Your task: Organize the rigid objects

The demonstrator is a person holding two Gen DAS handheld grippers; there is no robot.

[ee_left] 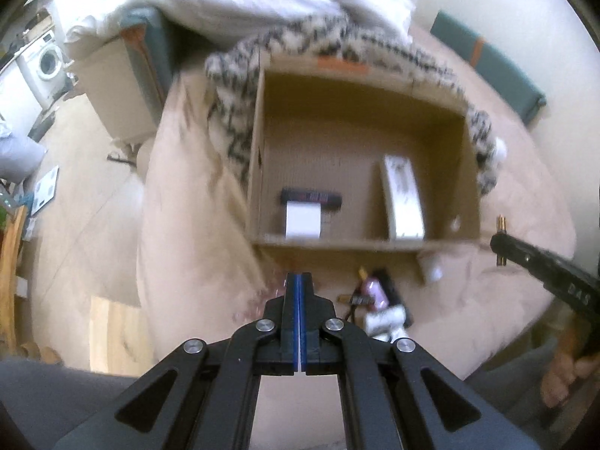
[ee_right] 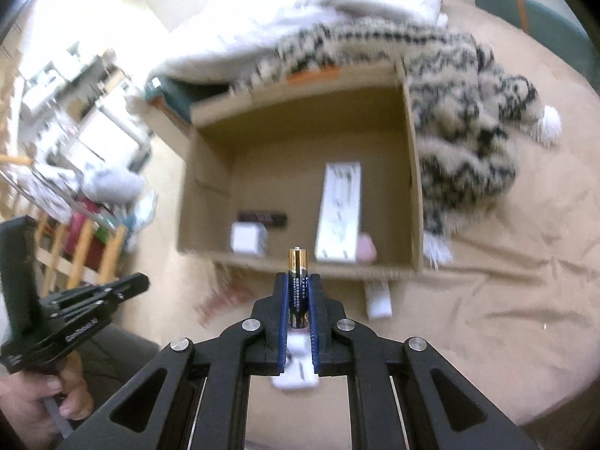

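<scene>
While right gripper (ee_right: 298, 292) clamps battery (ee_right: 297, 281), long axis w/ fingers, tip toward box (ee_right: 410, 172).

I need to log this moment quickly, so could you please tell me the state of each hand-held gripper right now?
Left hand-held gripper: closed, holding nothing.
Right hand-held gripper: closed on a battery.

A cluttered home room around a beige-covered table

Upper left of the left wrist view, a white washing machine (ee_left: 47, 60) stands on pale floor tiles (ee_left: 80, 202); teal chairs (ee_left: 487, 63) ring the tablecloth (ee_right: 506, 281), with wooden slats (ee_right: 80, 251) at the right view's left edge.
</scene>
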